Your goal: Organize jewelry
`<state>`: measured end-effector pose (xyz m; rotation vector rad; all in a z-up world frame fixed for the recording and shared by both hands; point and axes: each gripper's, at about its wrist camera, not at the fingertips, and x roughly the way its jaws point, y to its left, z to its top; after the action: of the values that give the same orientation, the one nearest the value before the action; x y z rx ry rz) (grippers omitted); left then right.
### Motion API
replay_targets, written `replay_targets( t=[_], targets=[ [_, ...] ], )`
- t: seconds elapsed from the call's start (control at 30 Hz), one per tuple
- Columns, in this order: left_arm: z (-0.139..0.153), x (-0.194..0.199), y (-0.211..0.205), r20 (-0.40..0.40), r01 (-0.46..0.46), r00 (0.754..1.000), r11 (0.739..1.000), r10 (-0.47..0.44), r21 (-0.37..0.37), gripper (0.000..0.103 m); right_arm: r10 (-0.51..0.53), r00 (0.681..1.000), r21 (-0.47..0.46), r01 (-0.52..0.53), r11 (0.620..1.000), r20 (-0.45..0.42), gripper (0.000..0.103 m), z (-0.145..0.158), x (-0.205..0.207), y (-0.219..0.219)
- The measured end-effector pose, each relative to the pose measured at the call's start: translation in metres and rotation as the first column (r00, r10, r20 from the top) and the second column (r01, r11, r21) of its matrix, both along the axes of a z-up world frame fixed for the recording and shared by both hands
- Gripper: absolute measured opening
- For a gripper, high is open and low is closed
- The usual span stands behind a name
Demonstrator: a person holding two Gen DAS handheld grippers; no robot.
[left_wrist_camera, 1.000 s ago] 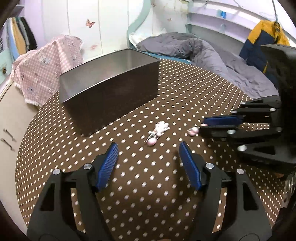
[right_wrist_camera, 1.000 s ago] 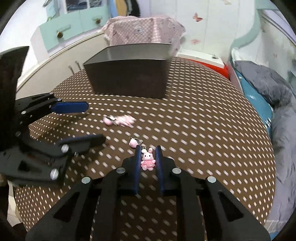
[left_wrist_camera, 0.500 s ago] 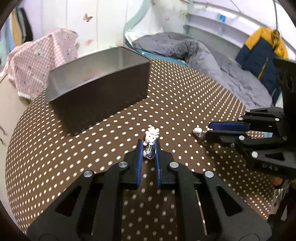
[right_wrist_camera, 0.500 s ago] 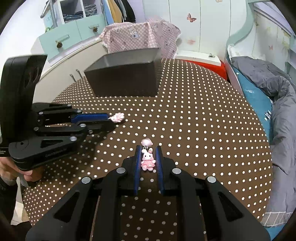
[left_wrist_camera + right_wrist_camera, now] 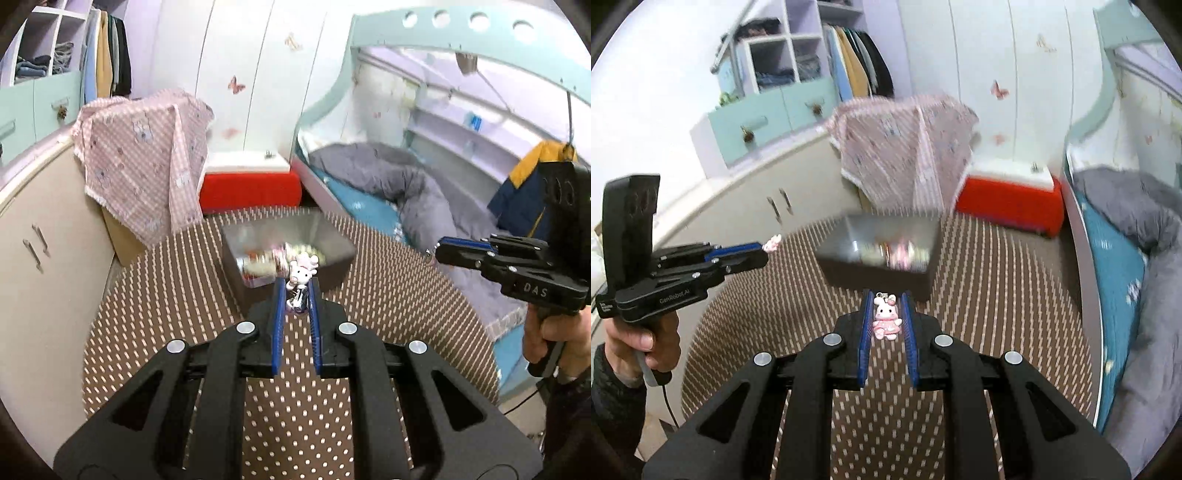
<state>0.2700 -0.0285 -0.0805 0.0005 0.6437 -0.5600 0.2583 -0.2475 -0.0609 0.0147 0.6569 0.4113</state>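
Note:
My left gripper (image 5: 297, 297) is shut on a white animal charm (image 5: 301, 275) with a pink bow, held above the dotted table (image 5: 177, 295). My right gripper (image 5: 885, 314) is shut on a pink bunny charm (image 5: 885, 317). Ahead of both stands the dark metal box (image 5: 325, 240) (image 5: 871, 275), blurred, with several small trinkets inside. In the right wrist view the left gripper (image 5: 764, 246) appears at the left with the charm tip (image 5: 772, 242) sticking out. The left wrist view shows the right gripper (image 5: 436, 254) at the right, held by a hand (image 5: 554, 332).
A pink checked cloth (image 5: 144, 155) drapes over a cabinet behind the table. A red and white box (image 5: 249, 186) sits on the floor beyond. A bed with a grey duvet (image 5: 406, 192) lies to the right. The table's round edge (image 5: 480, 332) curves near the bed.
The left gripper closed on the white charm that lay on the table. Both grippers then rose with their charms, so the box now looks farther and lower and its contents show.

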Motion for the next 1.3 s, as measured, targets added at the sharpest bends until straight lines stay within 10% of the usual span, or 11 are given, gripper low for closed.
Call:
replay_targets(
  t=[0.33,0.77,0.83,0.87,0.9,1.03,1.3],
  targets=[
    [0.037,0.052,-0.018,-0.003,-0.048,0.999,0.999,0.048,0.015,0.012,0.050,0.996,0.030,-0.052,0.998,0.071,0.014,0.055,0.060,0.018],
    [-0.004,0.107,-0.036,-0.155,-0.109,0.980,0.985,0.129,0.132,0.014,0.011,0.991,0.067,-0.002,0.998,-0.133,0.016,-0.004,0.134,0.018],
    [-0.008,0.108,-0.035,-0.161,-0.125,0.975,0.979,0.151,0.161,0.054,-0.005,0.989,0.089,0.018,0.996,-0.150,0.047,-0.009,0.137,0.013],
    [-0.007,0.106,-0.031,-0.140,-0.153,0.974,0.975,0.176,0.161,0.093,-0.016,0.989,0.099,0.031,0.995,-0.148,0.063,-0.008,0.136,0.011],
    [-0.004,0.103,-0.028,-0.113,-0.172,0.975,0.974,0.190,0.147,0.096,-0.039,0.990,0.107,0.054,0.993,-0.135,0.080,-0.008,0.134,0.007],
    [0.005,0.092,-0.016,-0.074,-0.219,0.970,0.964,0.231,0.148,0.096,-0.082,0.990,0.118,0.096,0.988,-0.118,0.095,-0.003,0.128,0.001],
    [0.026,0.065,0.002,-0.007,-0.307,0.950,0.942,0.311,0.137,0.096,-0.110,0.991,0.135,0.119,0.984,-0.070,0.095,0.015,0.109,0.002]
  ],
)
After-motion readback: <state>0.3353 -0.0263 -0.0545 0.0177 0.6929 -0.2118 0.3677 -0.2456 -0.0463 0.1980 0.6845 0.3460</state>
